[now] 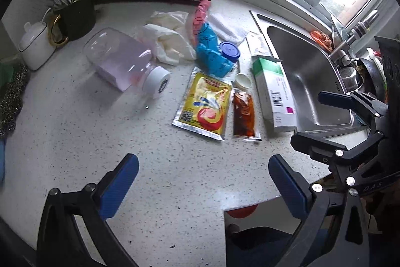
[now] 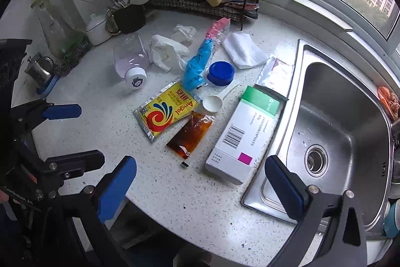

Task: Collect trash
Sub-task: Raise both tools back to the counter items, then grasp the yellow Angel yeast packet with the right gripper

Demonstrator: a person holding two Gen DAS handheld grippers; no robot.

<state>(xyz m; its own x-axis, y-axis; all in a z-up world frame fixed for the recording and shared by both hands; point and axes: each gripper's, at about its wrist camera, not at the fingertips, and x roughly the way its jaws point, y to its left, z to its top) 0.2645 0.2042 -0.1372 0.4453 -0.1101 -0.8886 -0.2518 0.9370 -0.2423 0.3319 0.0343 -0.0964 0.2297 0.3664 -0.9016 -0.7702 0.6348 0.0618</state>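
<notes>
Left gripper (image 1: 203, 182): jaws spread wide, nothing between them, hovering over bare speckled white tabletop (image 1: 75, 142). Right gripper (image 2: 200, 182): jaws likewise wide and empty, poised at the tabletop's near edge beside the steel sink (image 2: 337, 131).

Trash lies ahead of both sets of jaws, none collected yet. Nearest ahead of the right jaws: white-and-green cardboard medicine box (image 2: 240, 134), lying flat along the sink rim. Just left of it, a dark red-brown sauce sachet (image 2: 191, 137), touching a yellow foil yeast packet (image 2: 166, 110). Beyond these: small white plastic scoop (image 2: 212, 101), blue round lid (image 2: 221, 73), blue-and-pink plastic wrapper (image 2: 200, 61), crumpled white plastic bag (image 2: 166, 51), folded white paper towel (image 2: 243, 50). Ahead-left of the left jaws: clear plastic bottle with white cap (image 1: 120, 59), on its side.

No bin visible in either view.

Judgement: step in hand is choosing and approaching a first piece. The box suits the right jaws; close across its narrow width, not its length. Flat sachets sit flush with the surface, so one finger should scrape under an edge. The bottle may roll; approach it squarely across the body.
</notes>
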